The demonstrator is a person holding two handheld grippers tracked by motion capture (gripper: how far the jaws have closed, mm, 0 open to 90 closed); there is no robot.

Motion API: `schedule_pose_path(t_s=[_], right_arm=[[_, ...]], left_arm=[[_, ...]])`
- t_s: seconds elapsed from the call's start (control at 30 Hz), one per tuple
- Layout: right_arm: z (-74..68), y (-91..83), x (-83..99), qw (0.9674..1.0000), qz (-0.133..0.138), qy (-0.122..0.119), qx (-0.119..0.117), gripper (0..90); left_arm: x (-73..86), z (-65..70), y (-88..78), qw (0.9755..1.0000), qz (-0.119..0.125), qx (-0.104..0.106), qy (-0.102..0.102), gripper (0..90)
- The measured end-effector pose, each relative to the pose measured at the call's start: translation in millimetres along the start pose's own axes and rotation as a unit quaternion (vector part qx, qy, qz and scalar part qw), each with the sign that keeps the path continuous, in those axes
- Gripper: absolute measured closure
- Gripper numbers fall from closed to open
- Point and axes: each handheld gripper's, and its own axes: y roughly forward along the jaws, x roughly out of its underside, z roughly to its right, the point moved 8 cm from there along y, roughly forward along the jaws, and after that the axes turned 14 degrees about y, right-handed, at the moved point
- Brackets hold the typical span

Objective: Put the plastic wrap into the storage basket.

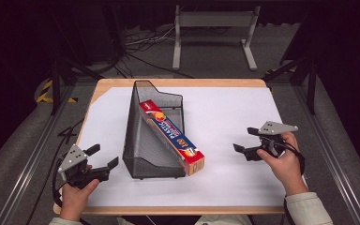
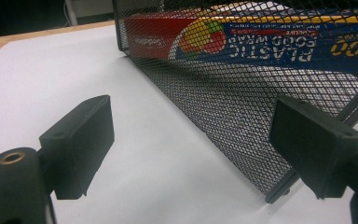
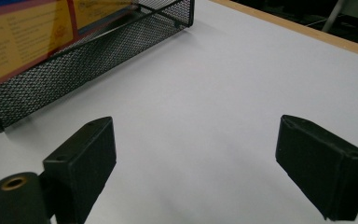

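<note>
Lying slanted inside a black mesh file holder, a long box of plastic food wrap rests with its far end low in the rack's back corner and its near end poking out past the holder's open front, near the middle of the white-covered tabletop. The left gripper sits at the near left corner of the tabletop, held in the person's left hand, its fingers spread apart and grasping nothing; in the left gripper view they frame the holder's near mesh wall, with the right finger close to the holder's front corner, though whether it touches cannot be told. The box's label shows through the mesh in that view. The right gripper is well apart from the holder on the right side of the tabletop, held in the person's right hand and pointed toward the box. Its fingers are likewise released and wide, with bare white surface between them in the right gripper view, and the holder's low front edge and the box's yellow panel lie farther off at upper left.
</note>
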Motion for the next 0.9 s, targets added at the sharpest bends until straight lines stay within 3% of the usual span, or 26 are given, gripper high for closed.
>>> schedule_pose_path(t_s=[0.23, 0.5, 0.9], right_arm=[[8.6, 3.9, 17.4, 1.0, -0.001, -0.001, 0.002, 12.8], [22.4, 6.1, 43.2, 0.9997, -0.021, 0.007, 0.005, 12.8], [25.5, 5.4, 47.1, 0.9997, -0.017, 0.015, 0.005, 13.8]], left_arm=[[1.1, 1.2, 0.9, 1.0, 0.0, 0.004, 0.003, 14.7], [4.1, 2.4, 3.9, 0.9999, -0.002, 0.014, 0.007, 14.6], [6.3, 2.6, 5.8, 0.9998, -0.01, 0.016, 0.006, 14.7]])
